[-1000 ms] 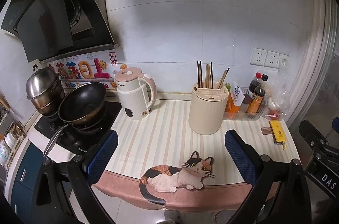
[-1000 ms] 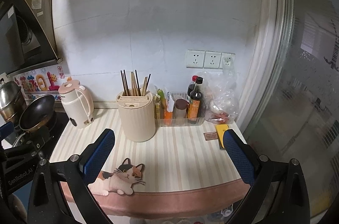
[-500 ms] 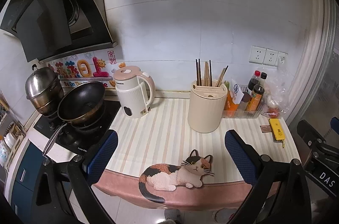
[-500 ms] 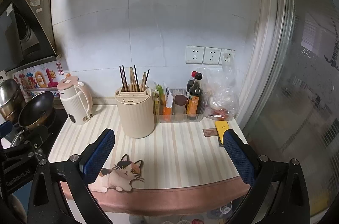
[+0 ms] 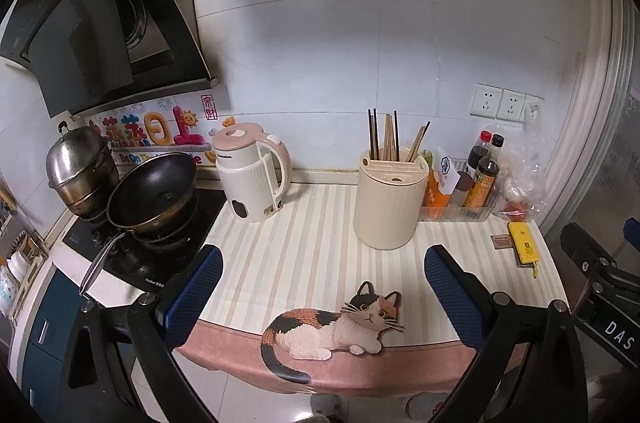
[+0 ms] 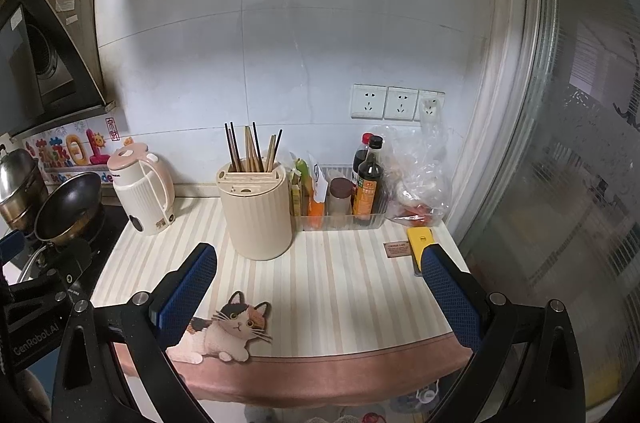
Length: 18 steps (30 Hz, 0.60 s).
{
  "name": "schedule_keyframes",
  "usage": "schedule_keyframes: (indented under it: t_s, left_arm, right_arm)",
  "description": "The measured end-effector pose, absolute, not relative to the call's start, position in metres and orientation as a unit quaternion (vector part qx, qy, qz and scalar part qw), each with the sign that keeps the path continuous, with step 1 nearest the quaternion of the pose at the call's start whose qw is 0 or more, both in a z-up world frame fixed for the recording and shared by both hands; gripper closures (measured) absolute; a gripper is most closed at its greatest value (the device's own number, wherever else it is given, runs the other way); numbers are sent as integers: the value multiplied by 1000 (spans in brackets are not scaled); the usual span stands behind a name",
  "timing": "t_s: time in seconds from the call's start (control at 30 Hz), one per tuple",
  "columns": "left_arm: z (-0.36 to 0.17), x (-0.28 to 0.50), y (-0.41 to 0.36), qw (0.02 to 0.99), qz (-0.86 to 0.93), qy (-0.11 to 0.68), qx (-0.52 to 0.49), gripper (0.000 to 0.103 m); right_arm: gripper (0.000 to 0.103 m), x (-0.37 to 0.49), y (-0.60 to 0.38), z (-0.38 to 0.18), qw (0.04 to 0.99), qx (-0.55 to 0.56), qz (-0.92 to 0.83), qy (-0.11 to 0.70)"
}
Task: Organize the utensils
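Chopsticks (image 5: 390, 139) upright in holder (image 5: 388, 205), tips up, fanned slightly. Left gripper (image 5: 322, 293), right gripper (image 6: 318, 289) spread wide, empty.

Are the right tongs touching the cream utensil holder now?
Apart. In the right wrist view, striped counter shows between the open right tongs and the utensil holder, which stands farther back with the chopsticks upright inside.

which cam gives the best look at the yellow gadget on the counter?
Left wrist: the yellow gadget lies fully exposed near the counter's right edge, beside a small brown tag. In the right wrist view a claw finger covers its near end.
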<state>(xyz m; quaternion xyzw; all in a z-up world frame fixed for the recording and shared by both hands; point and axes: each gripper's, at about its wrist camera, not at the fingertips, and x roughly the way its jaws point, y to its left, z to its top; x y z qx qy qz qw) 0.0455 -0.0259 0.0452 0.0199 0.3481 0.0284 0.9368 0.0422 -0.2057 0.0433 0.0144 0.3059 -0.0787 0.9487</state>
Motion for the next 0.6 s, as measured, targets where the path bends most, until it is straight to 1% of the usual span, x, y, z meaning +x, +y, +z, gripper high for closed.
schedule_keyframes:
  t_s: [0.6]
  left_arm:
    - [45, 49, -24, 937, 28, 348, 20, 0]
  right_arm:
    - [0, 45, -203, 39, 948, 15, -77, 309]
